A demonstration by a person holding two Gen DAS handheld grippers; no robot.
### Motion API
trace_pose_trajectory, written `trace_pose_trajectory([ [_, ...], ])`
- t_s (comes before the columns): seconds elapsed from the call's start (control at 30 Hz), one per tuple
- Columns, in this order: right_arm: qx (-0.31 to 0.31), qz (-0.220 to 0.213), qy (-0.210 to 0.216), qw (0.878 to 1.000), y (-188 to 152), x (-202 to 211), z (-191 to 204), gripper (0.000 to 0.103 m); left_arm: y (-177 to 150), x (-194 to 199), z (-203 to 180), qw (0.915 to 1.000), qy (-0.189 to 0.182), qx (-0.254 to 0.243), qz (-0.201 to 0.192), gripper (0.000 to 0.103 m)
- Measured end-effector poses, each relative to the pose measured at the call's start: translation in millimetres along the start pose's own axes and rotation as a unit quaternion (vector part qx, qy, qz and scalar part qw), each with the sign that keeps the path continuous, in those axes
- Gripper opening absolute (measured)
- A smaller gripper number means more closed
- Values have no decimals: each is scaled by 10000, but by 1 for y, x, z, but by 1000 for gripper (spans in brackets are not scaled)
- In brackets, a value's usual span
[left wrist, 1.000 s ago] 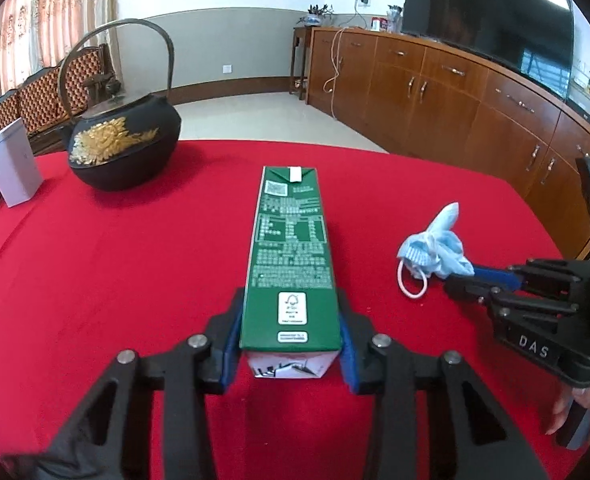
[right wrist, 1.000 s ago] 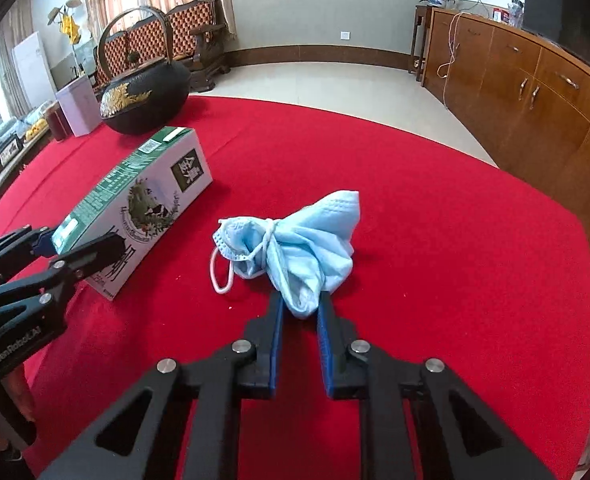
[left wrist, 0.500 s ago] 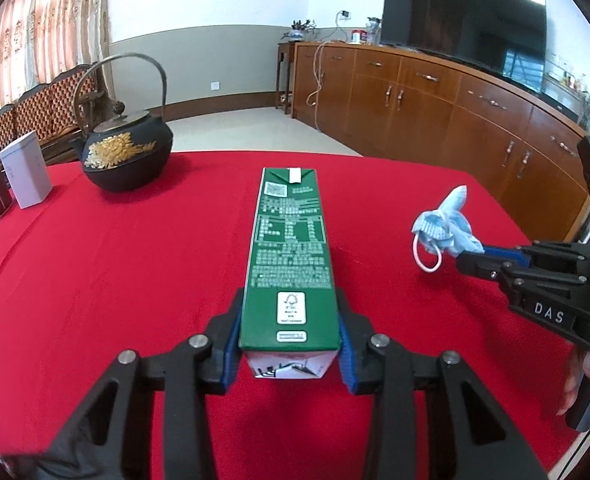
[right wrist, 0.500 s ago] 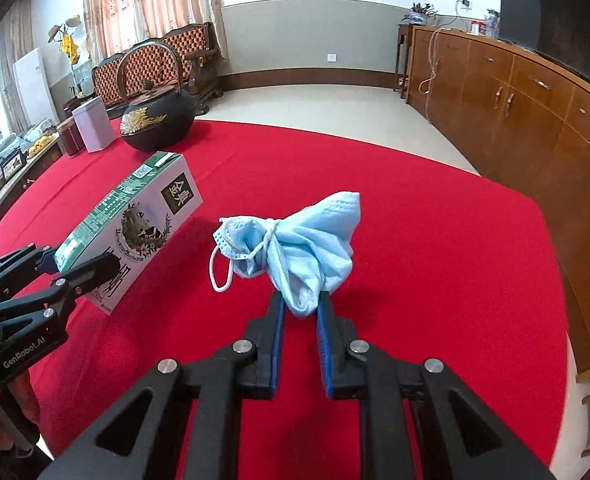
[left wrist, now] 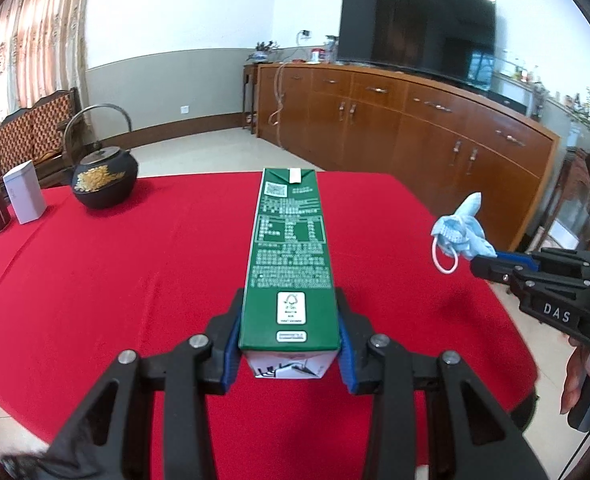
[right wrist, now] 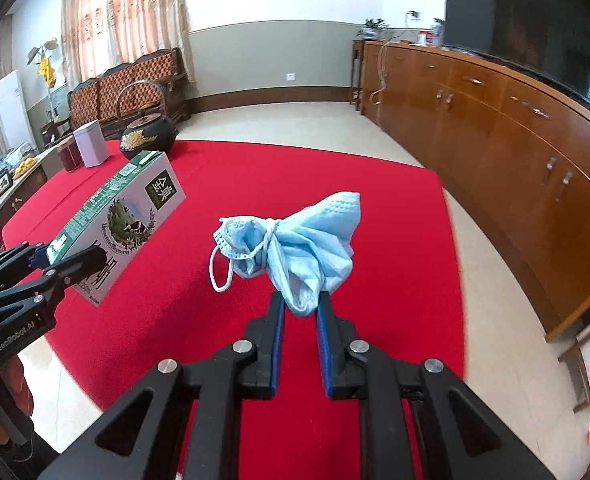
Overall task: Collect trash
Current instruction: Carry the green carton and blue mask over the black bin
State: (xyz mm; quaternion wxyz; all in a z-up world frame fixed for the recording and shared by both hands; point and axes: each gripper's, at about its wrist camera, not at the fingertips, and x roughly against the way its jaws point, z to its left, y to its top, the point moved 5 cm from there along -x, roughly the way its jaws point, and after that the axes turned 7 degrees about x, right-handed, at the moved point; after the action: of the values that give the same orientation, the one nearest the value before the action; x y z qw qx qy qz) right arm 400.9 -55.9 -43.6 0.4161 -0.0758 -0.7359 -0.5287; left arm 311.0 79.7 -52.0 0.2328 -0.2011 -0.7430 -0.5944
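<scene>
The printed green top of the milk carton [left wrist: 289, 264] is being shown only by the left wrist view, while its white cow-pictured side [right wrist: 123, 220] is being shown only by the right. The carton is being clamped at its near end by the left gripper [left wrist: 289, 344], above the red tablecloth [left wrist: 115, 272]. The crumpled blue face mask [right wrist: 295, 248] is being pinched by the nearly closed right gripper [right wrist: 300, 312], held over the cloth.
</scene>
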Motion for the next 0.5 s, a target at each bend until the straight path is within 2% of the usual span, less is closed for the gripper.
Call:
trace_pose_trajectory([
  [0.5,-533,-227,-657,9962,-84,123,-63,16,-30,47,-82,9974,-594,-362,-159,41],
])
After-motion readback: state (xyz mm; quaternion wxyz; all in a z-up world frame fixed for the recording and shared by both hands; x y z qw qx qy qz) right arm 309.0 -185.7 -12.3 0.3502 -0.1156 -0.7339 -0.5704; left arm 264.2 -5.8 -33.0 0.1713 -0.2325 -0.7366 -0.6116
